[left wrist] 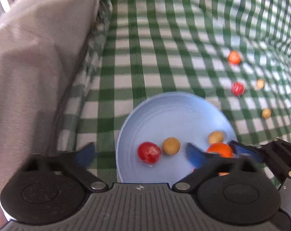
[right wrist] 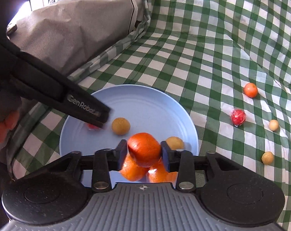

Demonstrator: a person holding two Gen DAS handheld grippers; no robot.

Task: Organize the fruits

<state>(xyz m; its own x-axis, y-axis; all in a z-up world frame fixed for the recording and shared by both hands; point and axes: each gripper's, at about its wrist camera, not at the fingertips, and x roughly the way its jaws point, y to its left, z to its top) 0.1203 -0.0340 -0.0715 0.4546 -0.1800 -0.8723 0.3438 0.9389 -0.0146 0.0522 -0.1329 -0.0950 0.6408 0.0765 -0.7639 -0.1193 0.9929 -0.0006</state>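
Note:
A light blue plate [right wrist: 145, 100] lies on the green checked cloth; it also shows in the left wrist view [left wrist: 174, 115]. My right gripper [right wrist: 144, 152] is shut on an orange [right wrist: 144, 148], held just above two more oranges [right wrist: 132, 170] on the plate's near side. Two tan round fruits [right wrist: 120, 126] and a red wrapped fruit [left wrist: 149, 152] lie on the plate. My left gripper [left wrist: 139, 154] is open and empty above the plate's left part, the red fruit between its fingers. In the right wrist view, the left gripper's body [right wrist: 83, 109] hides most of the red fruit.
Loose on the cloth to the right lie a small orange fruit [right wrist: 250, 90], a red wrapped fruit [right wrist: 238, 117] and two tan fruits [right wrist: 273, 125]. A grey covered bulk [right wrist: 78, 25] rises at the back left. The cloth is wrinkled at the right.

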